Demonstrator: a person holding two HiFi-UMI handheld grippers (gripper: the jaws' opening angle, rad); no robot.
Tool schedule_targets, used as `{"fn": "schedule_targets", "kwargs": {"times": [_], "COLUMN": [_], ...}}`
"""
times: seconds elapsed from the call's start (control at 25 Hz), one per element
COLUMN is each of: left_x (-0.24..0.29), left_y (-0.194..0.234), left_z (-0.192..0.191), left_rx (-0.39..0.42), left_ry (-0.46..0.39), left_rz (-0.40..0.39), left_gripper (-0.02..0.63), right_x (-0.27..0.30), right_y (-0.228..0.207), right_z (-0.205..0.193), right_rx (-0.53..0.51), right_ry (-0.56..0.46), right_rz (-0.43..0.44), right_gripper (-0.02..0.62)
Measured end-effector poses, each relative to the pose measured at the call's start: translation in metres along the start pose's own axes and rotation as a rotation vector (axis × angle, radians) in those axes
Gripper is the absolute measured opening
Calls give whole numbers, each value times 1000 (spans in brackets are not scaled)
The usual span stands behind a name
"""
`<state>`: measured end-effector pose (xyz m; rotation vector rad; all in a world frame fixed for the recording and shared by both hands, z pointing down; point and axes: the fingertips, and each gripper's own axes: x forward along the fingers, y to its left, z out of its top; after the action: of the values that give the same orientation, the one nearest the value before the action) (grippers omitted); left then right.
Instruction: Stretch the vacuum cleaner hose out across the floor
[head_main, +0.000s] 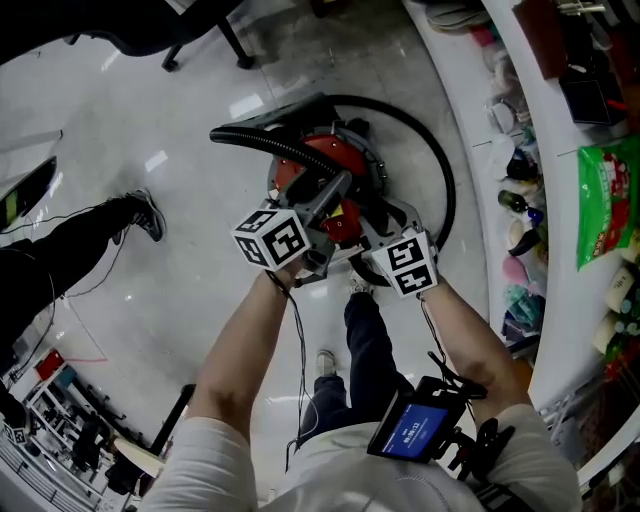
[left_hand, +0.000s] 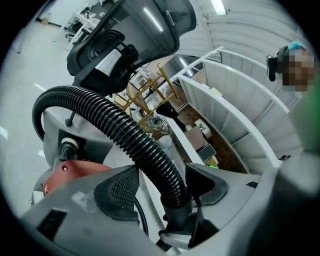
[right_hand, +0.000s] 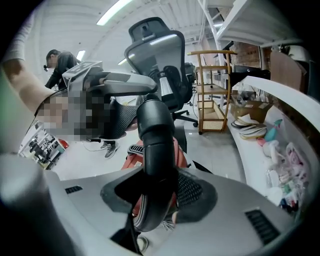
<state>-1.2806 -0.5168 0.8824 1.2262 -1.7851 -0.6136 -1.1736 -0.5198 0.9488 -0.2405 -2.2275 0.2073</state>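
A red vacuum cleaner (head_main: 318, 158) sits on the pale floor just ahead of me, and its black ribbed hose (head_main: 443, 180) loops round its right side. In the left gripper view the hose (left_hand: 125, 135) arches up and runs down between the jaws of my left gripper (left_hand: 162, 189). It lies against the right pad, with a strip of floor showing beside the left pad. My right gripper (right_hand: 157, 192) is shut on the hose's smooth black end tube (right_hand: 155, 130). Both grippers (head_main: 335, 198) (head_main: 362, 232) hang close together over the cleaner's near side.
A curved white counter (head_main: 470, 90) loaded with bottles and packets runs along the right. An office chair (right_hand: 160, 55) and a wooden rack (right_hand: 212, 90) stand beyond the cleaner. Another person's leg and shoe (head_main: 145, 215) are at the left. My own leg (head_main: 365, 340) is below the grippers.
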Motion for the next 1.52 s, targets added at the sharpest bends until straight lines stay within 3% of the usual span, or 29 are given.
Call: {"fn": "schedule_targets", "kwargs": {"times": [0.2,0.32,0.52,0.88,1.16,1.52], "left_x": [-22,-41,-54,-87,-134,-192], "left_y": [-8,-5,-15,-42,-72,-122], "left_z": [5,18,22,16,22,51], "left_rx": [-98,-109,-62,30,104,173], "left_ry": [-47,-86,-38,8,9,-16], "left_rz": [-50,-59,-76,-27,-10,-56], "left_gripper": [282,285,291,291,291,291], "right_x": [-15,-26,-41,-64,-91,-142], "right_y": [21,36,52,79,113,157], "right_z": [4,5,3,1,12,50], "right_rx": [-15,-48,-61,-106,-168,-249], "right_ry": [-36,-47,-51,-44,-59,-125], "right_rz": [33,58,70,94,105,62], "right_gripper": [173,172,172,172,172,170]}}
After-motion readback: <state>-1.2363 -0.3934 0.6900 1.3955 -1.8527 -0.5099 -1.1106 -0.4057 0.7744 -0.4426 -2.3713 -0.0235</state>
